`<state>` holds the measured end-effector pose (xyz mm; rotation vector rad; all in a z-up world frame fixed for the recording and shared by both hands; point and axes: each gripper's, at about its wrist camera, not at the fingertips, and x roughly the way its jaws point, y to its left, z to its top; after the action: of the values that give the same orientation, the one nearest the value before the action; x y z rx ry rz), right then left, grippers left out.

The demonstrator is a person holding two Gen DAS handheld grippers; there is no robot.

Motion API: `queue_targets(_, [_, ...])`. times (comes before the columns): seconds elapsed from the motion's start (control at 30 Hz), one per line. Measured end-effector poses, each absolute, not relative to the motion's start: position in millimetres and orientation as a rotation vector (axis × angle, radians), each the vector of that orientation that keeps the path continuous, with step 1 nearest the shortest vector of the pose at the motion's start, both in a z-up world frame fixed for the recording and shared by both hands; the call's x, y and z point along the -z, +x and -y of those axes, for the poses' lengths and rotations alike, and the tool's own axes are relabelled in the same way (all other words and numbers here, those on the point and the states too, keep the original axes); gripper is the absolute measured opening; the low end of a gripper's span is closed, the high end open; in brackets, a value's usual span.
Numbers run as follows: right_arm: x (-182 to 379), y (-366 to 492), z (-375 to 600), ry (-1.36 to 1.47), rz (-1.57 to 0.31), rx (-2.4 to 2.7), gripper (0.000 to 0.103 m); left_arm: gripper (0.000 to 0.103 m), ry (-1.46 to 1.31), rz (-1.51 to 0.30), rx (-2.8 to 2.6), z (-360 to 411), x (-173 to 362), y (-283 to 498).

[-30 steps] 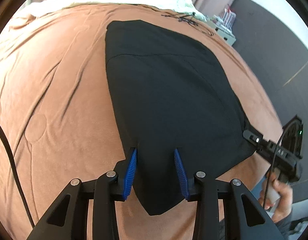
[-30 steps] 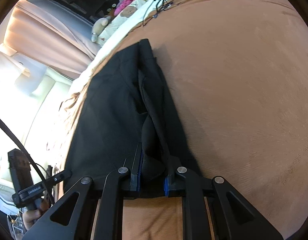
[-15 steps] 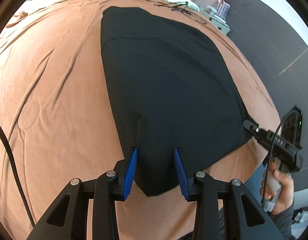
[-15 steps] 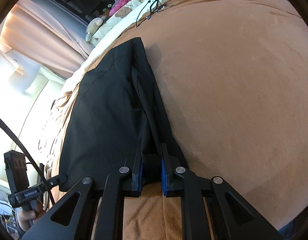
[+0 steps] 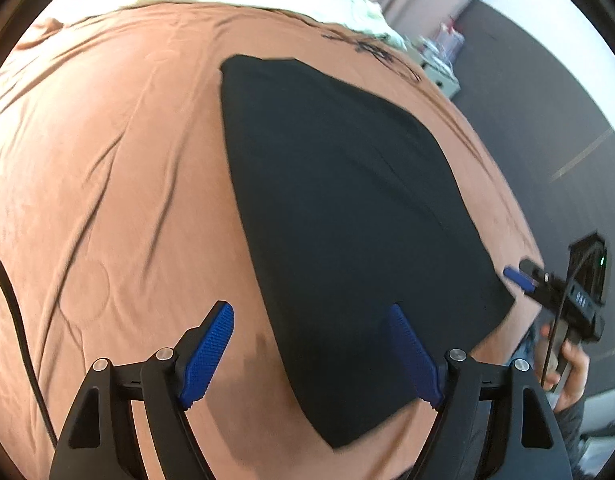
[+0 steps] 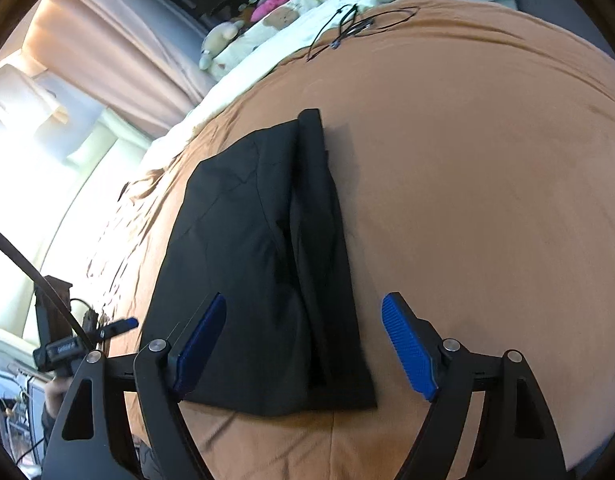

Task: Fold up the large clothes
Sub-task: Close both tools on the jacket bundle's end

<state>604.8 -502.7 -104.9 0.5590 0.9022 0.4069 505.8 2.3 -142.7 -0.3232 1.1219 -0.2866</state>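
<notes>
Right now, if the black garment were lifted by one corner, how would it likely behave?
The black garment would probably sag and unfold: it is soft cloth lying flat in loose layers on the brown blanket. It looks light for its area. Both the left tongs and right tongs are open, so nothing pins the fold.

Both grippers are wide open and gripping nothing. The left gripper (image 5: 312,354) has its blue pads (image 5: 206,354) splayed far apart, fingers pointing toward 12 o'clock from the bottom of its own camera view. The right gripper (image 6: 303,350) looks the same in its view, blue pads (image 6: 407,350) spread wide, black finger arms angling out toward 7 and 5 o'clock. In the left wrist view the right gripper also shows at about 4 o'clock, with the person's right hand (image 5: 569,372) wrapped around its handle. In the right wrist view the left gripper sits at about 8 o'clock, its hand mostly hidden.
</notes>
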Motion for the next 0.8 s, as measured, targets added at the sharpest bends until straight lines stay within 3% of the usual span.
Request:
queue_targets(0.53, [155.1, 750.0, 515.9, 0.64, -1.099, -0.63, 0.079, 0.081, -0.457, -1.094, 0.261, -32.2, 179.7, 621.4])
queue_targets(0.67, [164.9, 770.1, 527.0, 0.677, -1.084, -0.655, 0.079, 0.072, -0.448, -1.099, 0.249, -31.1, 189.0, 640.2])
queue_targets(0.8, [172.4, 794.2, 523.3, 0.691, -1.107, -0.709, 0.079, 0.071, -0.455, -1.107, 0.259, -28.3, 196.3, 654.7])
